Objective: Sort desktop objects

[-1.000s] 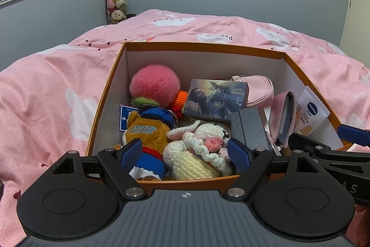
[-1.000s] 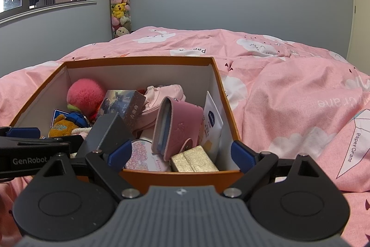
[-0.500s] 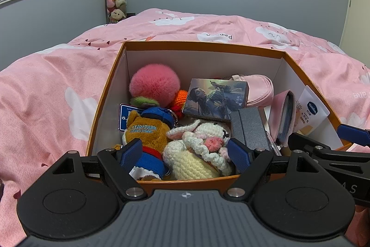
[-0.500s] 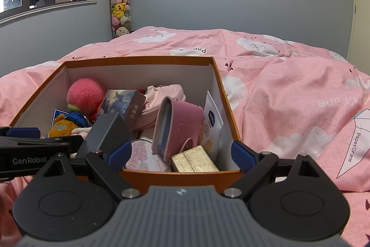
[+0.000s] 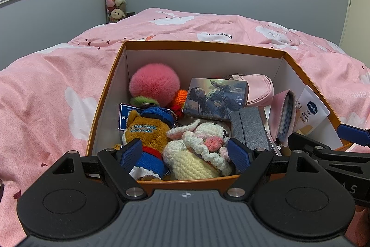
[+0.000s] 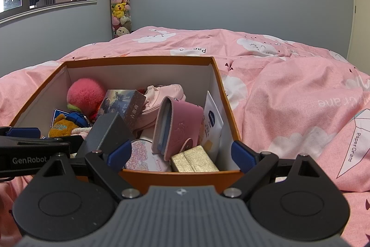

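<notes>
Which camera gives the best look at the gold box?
The right wrist view: the gold box lies fully visible in the orange box's near right corner. The left wrist view does not show it.

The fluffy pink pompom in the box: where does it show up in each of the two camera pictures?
Left wrist view: the pink pompom sits upper centre-left, in the far left corner of the orange box.
Right wrist view: the pompom lies far left, in the same far corner.
Shared landmark: the illustrated card box lies just to its right in both.
</notes>
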{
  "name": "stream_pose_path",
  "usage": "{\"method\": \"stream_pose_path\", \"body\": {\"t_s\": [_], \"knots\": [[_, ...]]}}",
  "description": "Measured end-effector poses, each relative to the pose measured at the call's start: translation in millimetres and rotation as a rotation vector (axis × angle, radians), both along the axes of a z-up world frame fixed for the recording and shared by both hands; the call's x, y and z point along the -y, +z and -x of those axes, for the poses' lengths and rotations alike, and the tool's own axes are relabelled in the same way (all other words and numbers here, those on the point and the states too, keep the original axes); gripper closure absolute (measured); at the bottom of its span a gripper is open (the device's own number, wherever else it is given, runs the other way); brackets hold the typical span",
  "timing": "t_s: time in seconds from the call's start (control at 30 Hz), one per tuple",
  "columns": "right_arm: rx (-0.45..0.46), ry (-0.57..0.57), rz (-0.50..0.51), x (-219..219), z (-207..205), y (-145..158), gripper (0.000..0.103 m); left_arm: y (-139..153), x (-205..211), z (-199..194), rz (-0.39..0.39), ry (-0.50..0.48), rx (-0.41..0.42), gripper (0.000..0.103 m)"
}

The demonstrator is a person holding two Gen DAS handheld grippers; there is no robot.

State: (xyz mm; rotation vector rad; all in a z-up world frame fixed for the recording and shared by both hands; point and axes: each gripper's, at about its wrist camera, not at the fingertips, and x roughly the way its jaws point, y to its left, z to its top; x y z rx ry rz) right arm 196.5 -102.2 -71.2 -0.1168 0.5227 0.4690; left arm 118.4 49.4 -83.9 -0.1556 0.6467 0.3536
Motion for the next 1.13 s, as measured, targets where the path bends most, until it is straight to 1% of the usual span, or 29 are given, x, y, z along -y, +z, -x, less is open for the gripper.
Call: {"method": "stream_pose_path", "body": {"t_s": [1.13], "knots": [[0.000,0.000,0.000,-0.4,-0.2,0.2,0.009,-1.5,-1.5,0.3,0.008,-0.007,-0.010,0.008]]}}
